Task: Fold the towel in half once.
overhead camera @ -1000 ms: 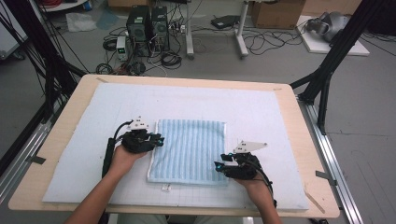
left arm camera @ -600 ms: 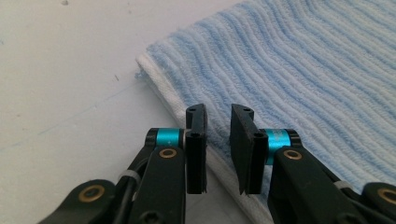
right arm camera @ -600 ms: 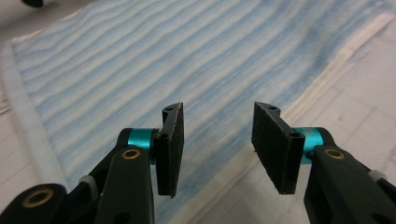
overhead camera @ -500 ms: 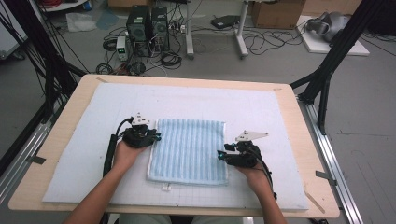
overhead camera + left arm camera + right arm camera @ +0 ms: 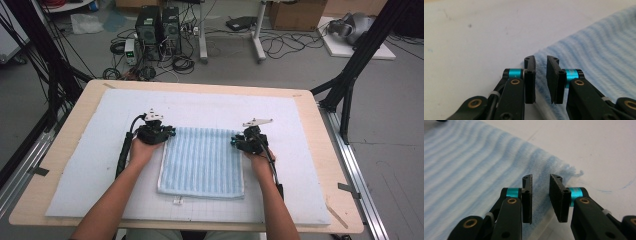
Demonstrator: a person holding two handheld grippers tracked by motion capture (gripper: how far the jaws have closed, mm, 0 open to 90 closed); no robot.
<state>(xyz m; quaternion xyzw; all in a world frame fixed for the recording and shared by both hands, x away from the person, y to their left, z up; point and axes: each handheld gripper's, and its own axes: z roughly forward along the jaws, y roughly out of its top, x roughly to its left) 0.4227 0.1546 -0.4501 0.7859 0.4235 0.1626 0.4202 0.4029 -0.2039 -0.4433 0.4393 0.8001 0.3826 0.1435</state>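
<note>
My left gripper [image 5: 541, 63] and right gripper [image 5: 541, 181] had just been closing, jaws narrowly apart, each straddling a far corner of the blue striped towel [image 5: 202, 160]. The towel lay flat, centred on the white mat [image 5: 90, 155].

There is one blue striped towel [image 5: 202, 161]. It lies on one white mat [image 5: 90, 165], on one wooden desk [image 5: 320, 130]. There are two hand-held grippers: the left hand-held gripper [image 5: 170, 132] and the right hand-held gripper [image 5: 234, 142]. Two computer boxes [image 5: 159, 27] stand on the floor.
</note>
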